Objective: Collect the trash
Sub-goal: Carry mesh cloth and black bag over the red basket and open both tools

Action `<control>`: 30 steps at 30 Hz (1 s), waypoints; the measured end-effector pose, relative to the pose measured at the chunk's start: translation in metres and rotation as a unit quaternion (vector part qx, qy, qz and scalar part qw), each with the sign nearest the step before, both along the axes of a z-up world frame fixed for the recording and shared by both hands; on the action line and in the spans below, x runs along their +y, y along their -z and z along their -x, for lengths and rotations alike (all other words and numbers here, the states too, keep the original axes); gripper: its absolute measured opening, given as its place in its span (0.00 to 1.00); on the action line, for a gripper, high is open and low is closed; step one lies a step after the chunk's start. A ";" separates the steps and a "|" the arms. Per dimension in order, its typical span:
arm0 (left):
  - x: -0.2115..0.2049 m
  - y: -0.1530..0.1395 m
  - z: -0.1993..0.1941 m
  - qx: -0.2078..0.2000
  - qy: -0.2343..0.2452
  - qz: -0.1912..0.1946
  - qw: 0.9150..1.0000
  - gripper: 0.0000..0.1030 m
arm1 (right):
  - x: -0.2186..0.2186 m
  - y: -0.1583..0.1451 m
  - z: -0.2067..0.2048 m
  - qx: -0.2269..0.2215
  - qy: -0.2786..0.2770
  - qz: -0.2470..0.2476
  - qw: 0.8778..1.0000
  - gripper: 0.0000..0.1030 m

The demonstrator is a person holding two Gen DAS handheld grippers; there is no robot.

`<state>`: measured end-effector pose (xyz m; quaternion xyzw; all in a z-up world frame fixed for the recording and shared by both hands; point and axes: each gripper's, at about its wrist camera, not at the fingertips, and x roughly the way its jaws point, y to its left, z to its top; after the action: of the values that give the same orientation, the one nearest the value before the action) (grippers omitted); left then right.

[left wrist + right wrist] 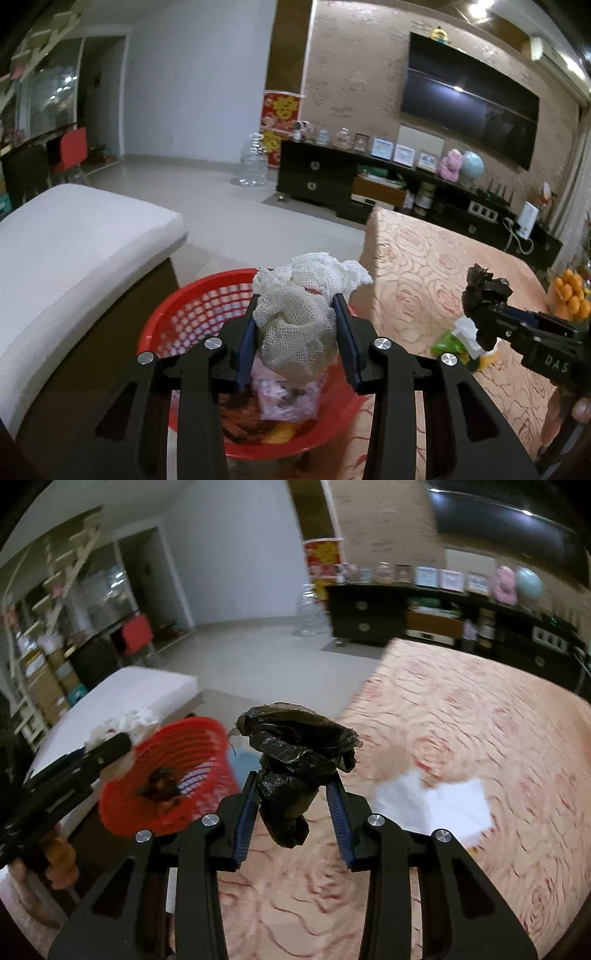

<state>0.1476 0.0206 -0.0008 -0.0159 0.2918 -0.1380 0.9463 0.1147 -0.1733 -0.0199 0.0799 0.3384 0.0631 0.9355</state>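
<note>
We hold: left hand-held gripper (297, 318) clamped on white mesh wad (303, 314) above red basket (177, 317); right hand-held gripper (293, 797) clamped on crumpled black bag (295, 753).

Black tool (295, 306) arms, blue pads, silver screws.

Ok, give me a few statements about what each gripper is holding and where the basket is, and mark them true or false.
1. The left gripper holds a white mesh wad. True.
2. The right gripper is empty. False: it grips a crumpled black plastic bag.
3. The red basket is empty. False: trash already lies inside.
4. The mesh wad is over the basket. True.
5. White paper lies on the rose-patterned table. True.
</note>
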 end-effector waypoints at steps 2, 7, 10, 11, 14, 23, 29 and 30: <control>0.009 -0.001 -0.001 -0.001 -0.012 0.000 1.000 0.36 | 0.015 -0.007 -0.007 -0.004 -0.024 0.005 1.000 0.35; 0.025 0.003 -0.008 0.010 -0.034 -0.002 0.999 0.36 | 0.046 -0.025 -0.025 -0.021 -0.077 0.025 0.997 0.35; 0.029 0.006 -0.011 0.012 -0.040 -0.011 0.999 0.36 | 0.060 -0.022 -0.032 -0.026 -0.103 0.022 0.994 0.35; 0.030 0.006 -0.012 0.013 -0.041 -0.012 0.999 0.36 | 0.062 -0.019 -0.035 -0.024 -0.107 0.022 0.994 0.35; 0.030 0.009 -0.015 0.020 -0.044 -0.019 0.999 0.36 | 0.071 -0.008 -0.045 -0.005 -0.115 0.021 0.993 0.35; 0.030 0.015 -0.017 0.028 -0.045 -0.030 0.998 0.36 | 0.087 0.008 -0.063 0.014 -0.132 0.016 0.991 0.35; 0.033 0.015 -0.020 0.033 -0.045 -0.025 0.998 0.38 | 0.095 0.016 -0.066 0.023 -0.147 0.017 0.989 0.42; 0.033 0.015 -0.021 0.035 -0.045 -0.023 0.998 0.41 | 0.096 0.016 -0.066 0.023 -0.148 0.015 0.989 0.44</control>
<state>0.1683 0.0538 -0.0158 -0.0123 0.3270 -0.0880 0.9408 0.1807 -0.0774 -0.0358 0.0157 0.3686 0.1942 0.9089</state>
